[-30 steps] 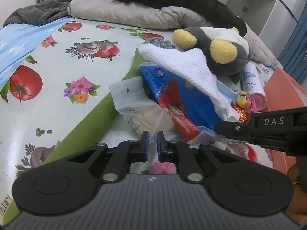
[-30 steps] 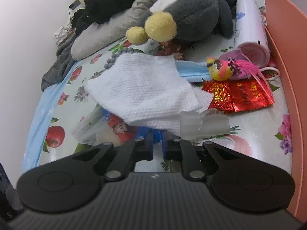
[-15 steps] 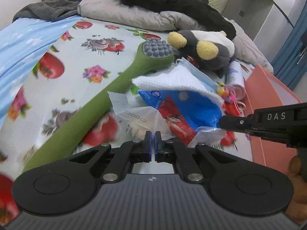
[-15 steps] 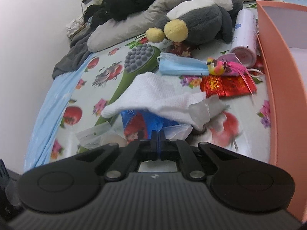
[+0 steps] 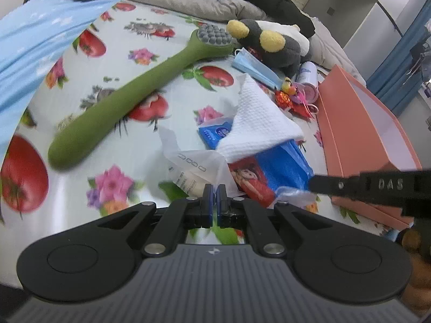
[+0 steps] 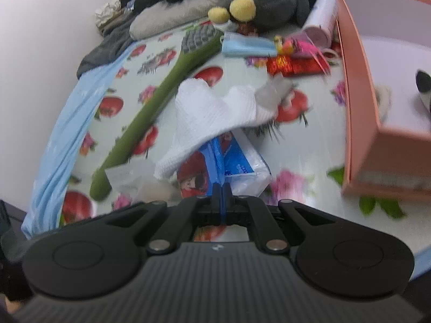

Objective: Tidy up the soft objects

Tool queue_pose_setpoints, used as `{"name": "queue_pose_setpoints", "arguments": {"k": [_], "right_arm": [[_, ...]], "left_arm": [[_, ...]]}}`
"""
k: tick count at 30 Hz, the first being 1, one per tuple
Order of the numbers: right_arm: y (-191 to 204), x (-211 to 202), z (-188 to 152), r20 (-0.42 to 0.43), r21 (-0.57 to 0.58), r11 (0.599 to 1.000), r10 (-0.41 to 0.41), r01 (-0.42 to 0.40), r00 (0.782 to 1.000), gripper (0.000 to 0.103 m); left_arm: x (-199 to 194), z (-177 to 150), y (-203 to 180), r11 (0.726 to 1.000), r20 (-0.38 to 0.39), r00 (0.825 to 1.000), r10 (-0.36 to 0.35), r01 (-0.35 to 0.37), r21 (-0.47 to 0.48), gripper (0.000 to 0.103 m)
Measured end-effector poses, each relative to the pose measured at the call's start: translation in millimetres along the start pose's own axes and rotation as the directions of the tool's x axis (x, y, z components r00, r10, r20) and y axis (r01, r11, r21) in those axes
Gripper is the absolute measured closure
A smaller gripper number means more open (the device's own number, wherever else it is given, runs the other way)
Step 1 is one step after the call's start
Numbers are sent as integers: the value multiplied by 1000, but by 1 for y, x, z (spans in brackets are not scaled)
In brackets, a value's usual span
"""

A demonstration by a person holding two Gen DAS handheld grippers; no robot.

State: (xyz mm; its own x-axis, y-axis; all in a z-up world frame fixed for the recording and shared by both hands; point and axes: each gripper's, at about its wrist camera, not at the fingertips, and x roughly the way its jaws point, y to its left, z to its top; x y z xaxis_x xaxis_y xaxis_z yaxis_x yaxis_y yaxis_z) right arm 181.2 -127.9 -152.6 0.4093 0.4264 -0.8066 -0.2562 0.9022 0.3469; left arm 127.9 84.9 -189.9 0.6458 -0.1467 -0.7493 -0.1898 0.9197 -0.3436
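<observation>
The right gripper (image 6: 221, 192) has its jaws pressed together on the blue edge of a tissue pack (image 6: 237, 161), which stretches from the fingertips toward 12 o'clock. The left gripper (image 5: 214, 192) has its jaws nearly together with a thin gap, at the edge of a clear plastic bag (image 5: 194, 164); whether they pinch the film I cannot tell.

In the left view the tissue pack (image 5: 272, 169) lies at 1 o'clock from the fingertips, beside the plastic bag. A white cloth (image 5: 258, 118) is draped over the pack's far end; in the right view that cloth (image 6: 212, 113) sits at 12 o'clock above the pack.

Farther out, a green brush (image 5: 134, 97) lies diagonally on the fruit-print sheet (image 5: 113, 62) toward 10 and 11 o'clock, its grey bristled head at the far end. A blue face mask (image 5: 253, 67) lies at 1 o'clock beyond the cloth, just beside a grey plush toy (image 5: 274, 45) with yellow feet. A small toy bird (image 5: 289, 87) sits near red foil wrappers (image 6: 296, 66) and a white bottle (image 6: 322, 18).

An orange box (image 6: 361, 86) stands open at 2 o'clock in the right view, apart from the pack.
</observation>
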Motion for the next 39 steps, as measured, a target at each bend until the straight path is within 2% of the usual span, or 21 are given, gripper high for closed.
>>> {"name": "queue_pose_setpoints", "arguments": {"k": [6,10,11,13,14,15,17,18,19,20,21,25,30,32,33,39], "right_arm": [[4,-15,-23,-44,-22,1000,-5,4,999,99],[5,-21,-27,-52,-49,999,0,-2,999,96],[4,-21,-26,-56,-48,999,2,-5,998,96],[3,-22,-23,-56,-48,999,-2,-1,998,95],[2,-23,-21,-56,-48,999,-7,5,998,94],[1,-23,-20,-56,-44,999,-10,7,998,91],[-1,-23,-18,-48,-41,999,-6,4,999,76],[-1,-22,-17,-41,-50,999,-11,9,999,64],[0,-21,-16,-36,-63,998,-18,16,999,59],[2,-19,-15,-32,-81,997,-21,18,999,59],[4,-15,-15,-31,-110,994,-21,17,999,60],[12,4,-15,-30,-183,982,-42,36,999,61],[16,24,-15,-48,-217,975,-54,42,997,64],[15,29,-16,-57,-225,973,-62,47,996,74],[14,32,-16,-70,-220,975,-56,40,996,87],[12,27,-8,-75,-165,986,9,-21,997,94]], "left_arm": [[-10,-16,8,999,-31,999,-19,19,-27,99],[-13,-21,16,998,-50,999,-15,12,-56,98],[-14,-22,18,998,-52,998,-18,15,-68,94],[-15,-23,22,996,-58,998,-25,20,-86,73],[-15,-23,22,995,-62,998,-28,22,-92,55],[-15,-23,23,995,-61,998,-33,27,-99,50],[-19,-23,23,993,-40,998,-40,35,-109,50],[-21,-22,23,993,-26,999,-43,40,-107,48],[-22,-22,22,993,-18,999,-48,46,-106,46],[-23,-21,23,992,-11,998,-55,53,-112,40],[-22,-20,23,991,-8,998,-56,55,-119,38],[-15,-18,23,990,0,1000,-21,21,-139,38],[-3,-16,25,986,8,1000,22,-20,-166,38],[0,-16,24,985,12,1000,22,-20,-173,38],[2,-16,24,984,14,1000,25,-22,-177,38],[12,-16,18,987,20,998,58,-54,-150,39]]}}
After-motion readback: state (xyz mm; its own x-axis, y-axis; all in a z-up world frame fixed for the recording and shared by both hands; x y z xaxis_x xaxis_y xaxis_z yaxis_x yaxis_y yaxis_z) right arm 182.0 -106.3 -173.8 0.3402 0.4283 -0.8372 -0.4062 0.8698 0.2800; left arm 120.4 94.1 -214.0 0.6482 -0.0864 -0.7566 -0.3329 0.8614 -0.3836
